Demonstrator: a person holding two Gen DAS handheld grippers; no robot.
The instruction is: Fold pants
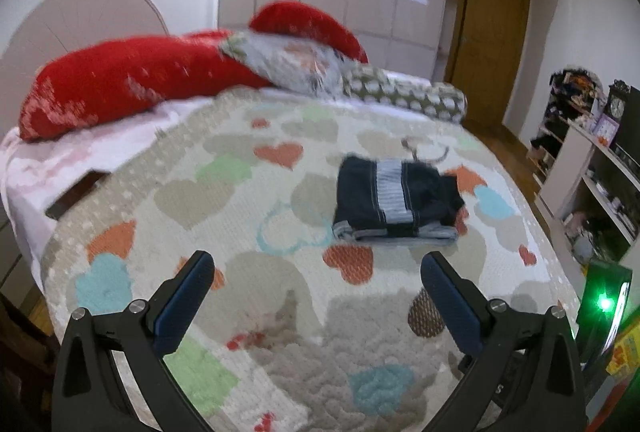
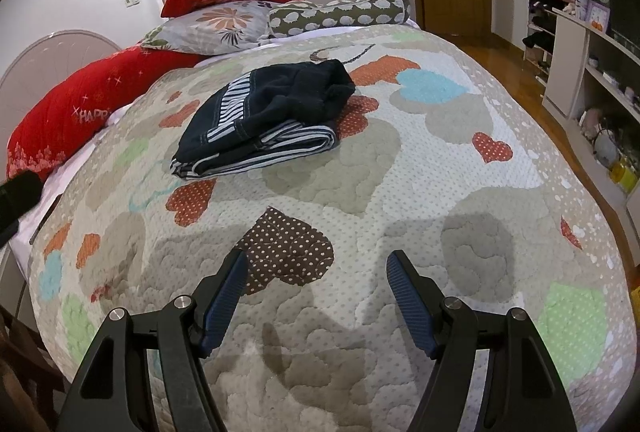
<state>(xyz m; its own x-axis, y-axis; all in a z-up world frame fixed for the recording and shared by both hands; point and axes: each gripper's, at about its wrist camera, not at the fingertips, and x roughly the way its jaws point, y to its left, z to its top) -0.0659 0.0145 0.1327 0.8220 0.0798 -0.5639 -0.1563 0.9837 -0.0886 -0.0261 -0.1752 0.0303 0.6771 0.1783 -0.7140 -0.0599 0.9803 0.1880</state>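
Dark navy pants (image 1: 396, 202) with a pale striped side band lie folded in a compact stack on the heart-patterned quilt (image 1: 240, 216). In the right wrist view the same pants (image 2: 268, 116) sit beyond the fingers, toward the pillows. My left gripper (image 1: 318, 266) hovers over the quilt, short of the stack, open with nothing between its blue pads. My right gripper (image 2: 316, 266) also hangs open above the quilt (image 2: 440, 168), well short of the pants and holding nothing.
Red pillows (image 1: 120, 84), a floral pillow (image 2: 216, 26) and a spotted bolster (image 2: 340, 14) line the head of the bed. White shelves (image 2: 588, 72) with clutter stand at the right, across a strip of wooden floor (image 2: 508, 56). A wooden door (image 1: 488, 44) is behind.
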